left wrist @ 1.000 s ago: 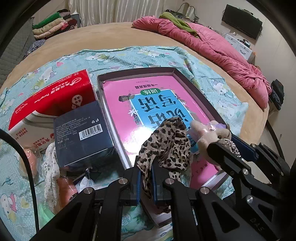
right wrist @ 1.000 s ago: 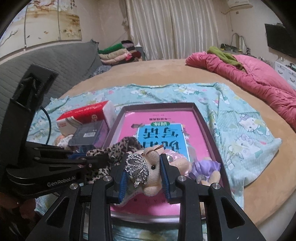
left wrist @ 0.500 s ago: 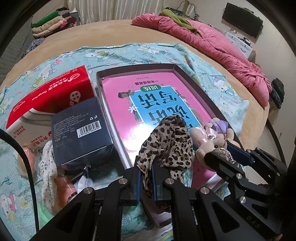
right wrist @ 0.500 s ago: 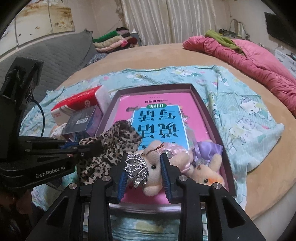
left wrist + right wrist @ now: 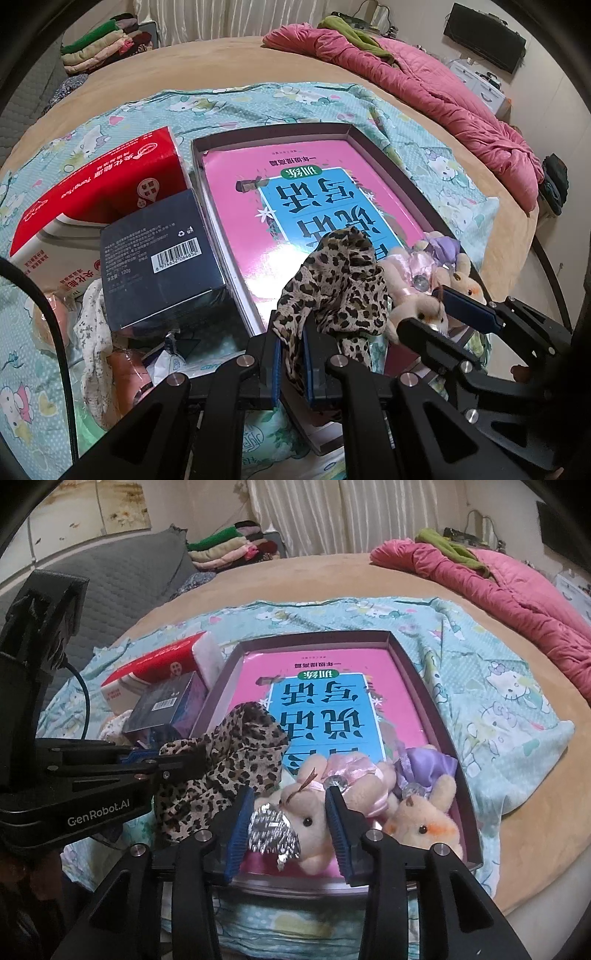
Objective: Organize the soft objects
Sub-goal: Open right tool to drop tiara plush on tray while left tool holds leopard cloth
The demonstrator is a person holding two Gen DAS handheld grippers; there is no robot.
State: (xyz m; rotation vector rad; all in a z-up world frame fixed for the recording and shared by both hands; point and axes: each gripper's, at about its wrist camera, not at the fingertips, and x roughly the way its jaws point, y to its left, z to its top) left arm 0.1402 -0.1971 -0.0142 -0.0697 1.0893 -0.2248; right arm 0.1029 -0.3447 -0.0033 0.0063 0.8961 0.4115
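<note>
Left claw: my left gripper (image 5: 291, 363) is clenched on the leopard-print cloth (image 5: 338, 284), blue pads pinching a narrow fold of it.
Leopard-print cloth: thin, tan with dark brown and black spots, crumpled; I see it rising from the pads in a bunched peak and drooping over the near edge of the tray (image 5: 271, 134).
Right claw: my right gripper (image 5: 288, 823) has its jaws opening, with the pale plush bear (image 5: 314, 816) between the blue pads; the left pad sits against the silver ornament (image 5: 273, 830), the right pad looks just clear of the bear's cheek.
Pale plush bear: cream fur, black bead eye, pink satin ruffle with a clear gem at the neck; it lies at the tray's near end on the pink book (image 5: 325, 701).
Second plush: an orange-cheeked bear (image 5: 424, 819) with a purple satin bow, just beside the first, in the tray's near right corner.
Tray: shallow, dark-rimmed, filled by the pink book with a blue panel.
Beside tray: dark blue box (image 5: 159, 258) with a barcode, touching a red and white box (image 5: 99, 192), both left of the tray.
Underneath: teal cartoon-print sheet (image 5: 258, 99) on a tan bed; pink quilt (image 5: 424, 88) well apart at the far side.
</note>
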